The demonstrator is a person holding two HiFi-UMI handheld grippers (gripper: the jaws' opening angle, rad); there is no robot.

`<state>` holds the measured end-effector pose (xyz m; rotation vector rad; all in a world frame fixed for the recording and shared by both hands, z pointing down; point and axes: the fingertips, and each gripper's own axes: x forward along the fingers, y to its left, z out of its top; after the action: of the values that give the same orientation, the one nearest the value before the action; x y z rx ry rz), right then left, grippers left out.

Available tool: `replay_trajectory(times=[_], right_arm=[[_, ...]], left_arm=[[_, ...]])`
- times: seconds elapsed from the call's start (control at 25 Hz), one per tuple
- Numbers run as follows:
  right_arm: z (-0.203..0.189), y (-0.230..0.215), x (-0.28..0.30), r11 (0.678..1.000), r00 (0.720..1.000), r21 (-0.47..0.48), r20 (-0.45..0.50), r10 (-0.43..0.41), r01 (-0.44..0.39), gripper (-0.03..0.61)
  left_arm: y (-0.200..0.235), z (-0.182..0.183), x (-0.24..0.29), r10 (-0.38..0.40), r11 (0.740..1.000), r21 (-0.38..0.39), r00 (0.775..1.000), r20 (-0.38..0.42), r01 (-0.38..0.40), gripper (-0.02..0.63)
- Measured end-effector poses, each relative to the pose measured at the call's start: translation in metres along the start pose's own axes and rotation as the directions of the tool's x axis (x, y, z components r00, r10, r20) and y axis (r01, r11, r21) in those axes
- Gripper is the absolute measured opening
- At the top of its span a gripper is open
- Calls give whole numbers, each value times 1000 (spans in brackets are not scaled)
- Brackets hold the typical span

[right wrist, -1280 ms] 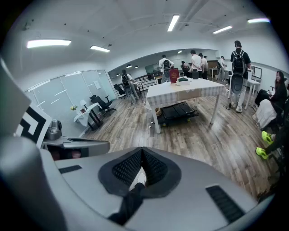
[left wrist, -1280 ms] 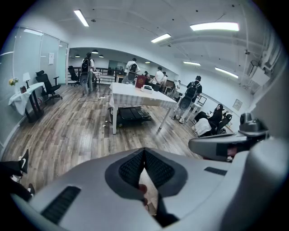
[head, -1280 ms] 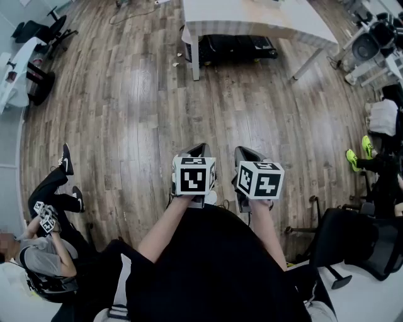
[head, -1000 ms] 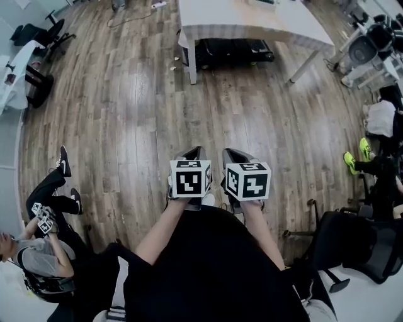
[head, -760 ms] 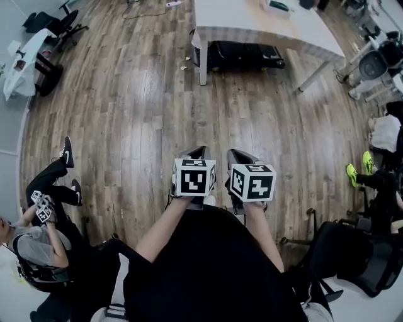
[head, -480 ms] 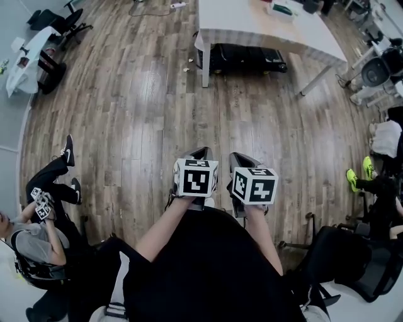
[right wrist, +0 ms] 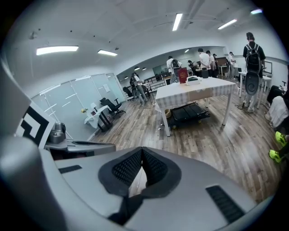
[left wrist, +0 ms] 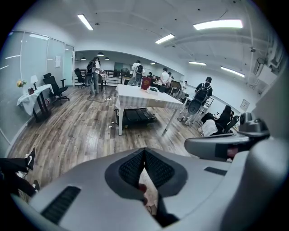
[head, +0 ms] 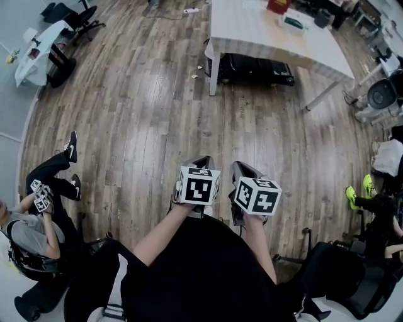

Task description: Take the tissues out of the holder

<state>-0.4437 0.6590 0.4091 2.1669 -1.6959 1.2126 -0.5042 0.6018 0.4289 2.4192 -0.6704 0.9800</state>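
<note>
Both grippers are held side by side in front of my body, over the wooden floor. My left gripper (head: 200, 161) is shut with nothing between its pads (left wrist: 144, 151). My right gripper (head: 243, 167) is also shut and empty (right wrist: 142, 150). Far ahead stands a white-clothed table (head: 271, 38), also seen as the table (left wrist: 144, 97) and the table (right wrist: 194, 90). On it are a red box (head: 278, 5) and a small green-and-white item (head: 293, 22). I cannot make out a tissue holder or tissues at this distance.
A black cart (head: 255, 66) sits under the table. A seated person (head: 34, 226) with a marker cube is at the left. Black office chairs (head: 343, 277) and a person's green shoes (head: 360, 192) are at the right. Several people stand beyond the table (left wrist: 137, 72).
The head view has tilted up, so more of the table top and the things on it show. Both grippers stay shut, side by side, in much the same place.
</note>
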Motion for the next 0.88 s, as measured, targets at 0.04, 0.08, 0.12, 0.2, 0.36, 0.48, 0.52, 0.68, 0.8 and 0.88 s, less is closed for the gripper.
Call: replay_trajectory(times=[0.04, 0.08, 0.12, 0.2, 0.36, 0.48, 0.52, 0.68, 0.8, 0.88], right_arm=[[0, 0, 1, 1000, 1000, 6, 8, 2, -2, 12], [0, 0, 2, 1000, 1000, 13, 16, 7, -7, 12], [1, -1, 2, 1000, 1000, 19, 24, 14, -15, 12], [3, -5, 2, 999, 999, 22, 37, 29, -29, 14], [18, -31, 6, 999, 997, 15, 74, 28, -30, 14], [36, -55, 10, 999, 995, 38, 96, 24, -27, 15], [43, -62, 12, 999, 995, 40, 99, 24, -28, 15], [75, -76, 35, 998, 996, 30, 78, 53, -56, 15], [107, -78, 61, 997, 995, 6, 59, 76, -77, 15], [129, -75, 80, 996, 995, -22, 40, 91, -90, 26]], left_arm=[[2, 0, 0, 1, 1000, 0, 1000, 0, -1, 9], [4, 0, 1, 1, 1000, -1, 1000, 1, -1, 9], [5, 0, 2, 1, 1000, -1, 1000, -2, -1, 9], [5, 4, 7, -2, 1000, -4, 1000, -13, 2, 9], [-6, 25, 36, -23, 999, 22, 1000, -17, 23, 9], [-20, 46, 63, -57, 997, 53, 998, -26, 59, 9], [-22, 54, 71, -66, 996, 58, 997, -29, 68, 9], [-17, 83, 98, -66, 997, 43, 997, -37, 67, 9], [-3, 116, 115, -55, 998, 24, 998, -23, 55, 9], [6, 138, 125, -51, 999, 13, 999, -13, 51, 9]])
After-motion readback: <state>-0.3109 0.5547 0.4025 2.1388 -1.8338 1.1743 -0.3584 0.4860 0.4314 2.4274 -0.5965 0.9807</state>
